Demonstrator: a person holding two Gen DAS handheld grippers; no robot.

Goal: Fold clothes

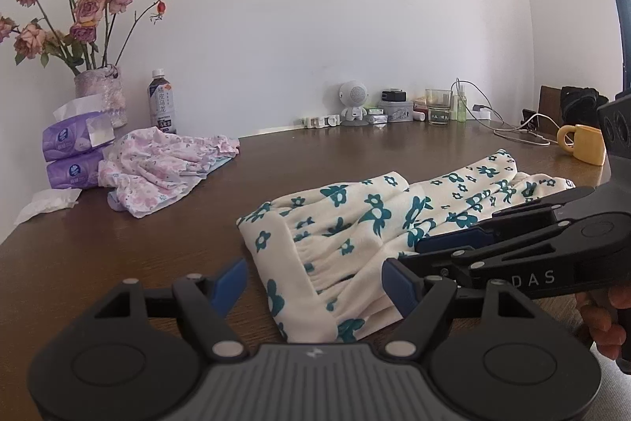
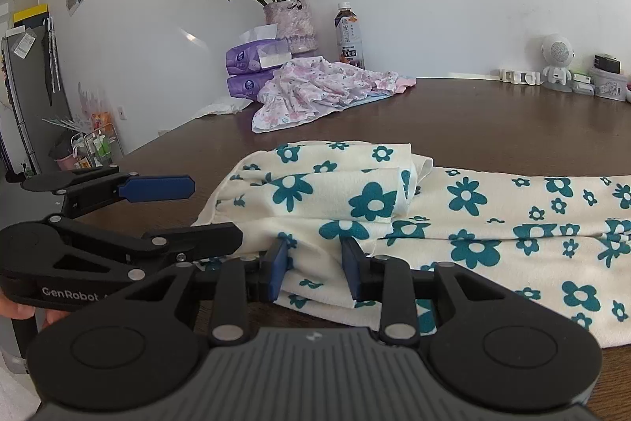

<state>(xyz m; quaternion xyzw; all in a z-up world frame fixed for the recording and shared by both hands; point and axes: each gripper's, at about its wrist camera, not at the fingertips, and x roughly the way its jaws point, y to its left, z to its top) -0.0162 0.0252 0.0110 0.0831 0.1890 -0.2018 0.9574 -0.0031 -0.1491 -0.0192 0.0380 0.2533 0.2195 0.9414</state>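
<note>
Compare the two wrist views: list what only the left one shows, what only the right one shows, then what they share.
Left wrist only: a yellow mug, a drinking glass and charging cables at the table's far end.

Right wrist only: a tall grey appliance and a cluttered rack beyond the table's edge.

Both: the cream garment with teal flowers, the pink floral garment, the vase of roses, tissue packs, a bottle, and both tongs, left and right, open at the cream garment.
</note>
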